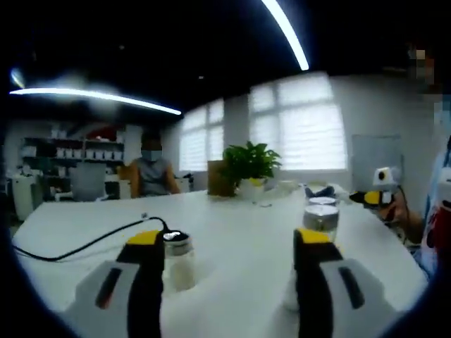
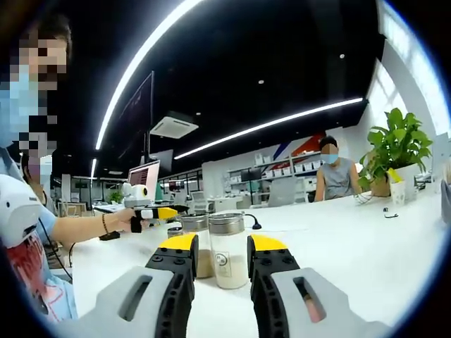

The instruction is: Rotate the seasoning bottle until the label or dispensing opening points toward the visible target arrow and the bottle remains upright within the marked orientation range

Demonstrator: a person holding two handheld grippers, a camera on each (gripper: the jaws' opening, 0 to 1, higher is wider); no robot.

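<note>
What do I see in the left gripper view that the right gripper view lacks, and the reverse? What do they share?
Left gripper view adds: slatted window blinds and a grey wall panel. Right gripper view adds: a lit screen and a ceiling air unit. Shared: the white table, seasoning bottles, the potted plant and a seated person.

In the right gripper view, a seasoning bottle (image 2: 227, 249) stands on the table (image 2: 366, 246) at centre frame, between the jaws of the right gripper (image 2: 222, 259). A second bottle (image 2: 194, 239) stands just left of it and behind. The left gripper (image 2: 156, 213) sits at mid left. A potted plant (image 2: 396, 156) stands at the right edge, with a seated person (image 2: 334, 173) left of it.
</note>
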